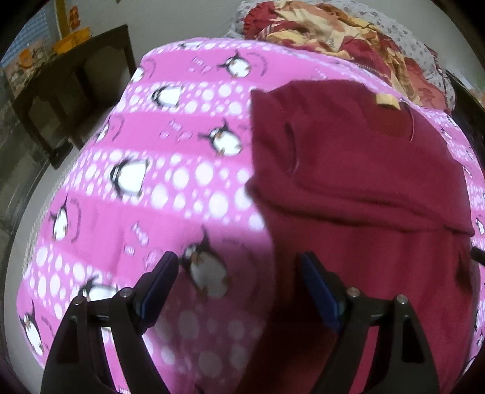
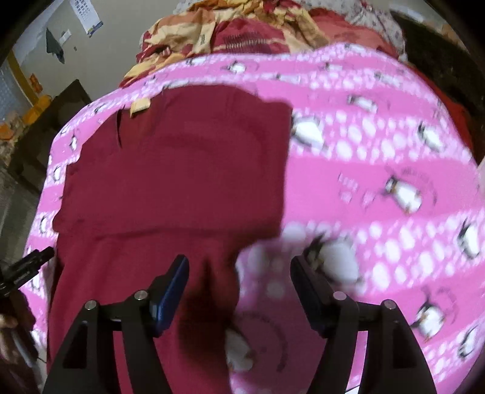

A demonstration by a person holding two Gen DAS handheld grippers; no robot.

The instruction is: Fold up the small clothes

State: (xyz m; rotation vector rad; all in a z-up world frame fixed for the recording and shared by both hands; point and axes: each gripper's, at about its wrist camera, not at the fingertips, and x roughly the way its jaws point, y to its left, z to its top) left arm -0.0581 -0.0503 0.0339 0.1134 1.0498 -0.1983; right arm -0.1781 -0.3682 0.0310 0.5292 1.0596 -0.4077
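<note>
Maroon knit shirt (image 1: pixel 357 188) lies half-folded on pink penguin-print blanket (image 1: pixel 169 188); my left gripper (image 1: pixel 239 269) and right gripper (image 2: pixel 239 272) hover spread, empty, flanking its edges.

Bedroom clutter around a pink penguin blanket (image 1: pixel 169 188)

The blanket, striped with white dots and penguins, covers the bed. Beyond its far edge lies a crumpled red-and-yellow quilt (image 1: pixel 327 33). A dark wooden table (image 1: pixel 75 91) stands by the wall, carrying orange bowls (image 1: pixel 72 38). A calendar (image 2: pixel 85 13) and a dark cloth (image 2: pixel 54 45) hang on the wall.
</note>
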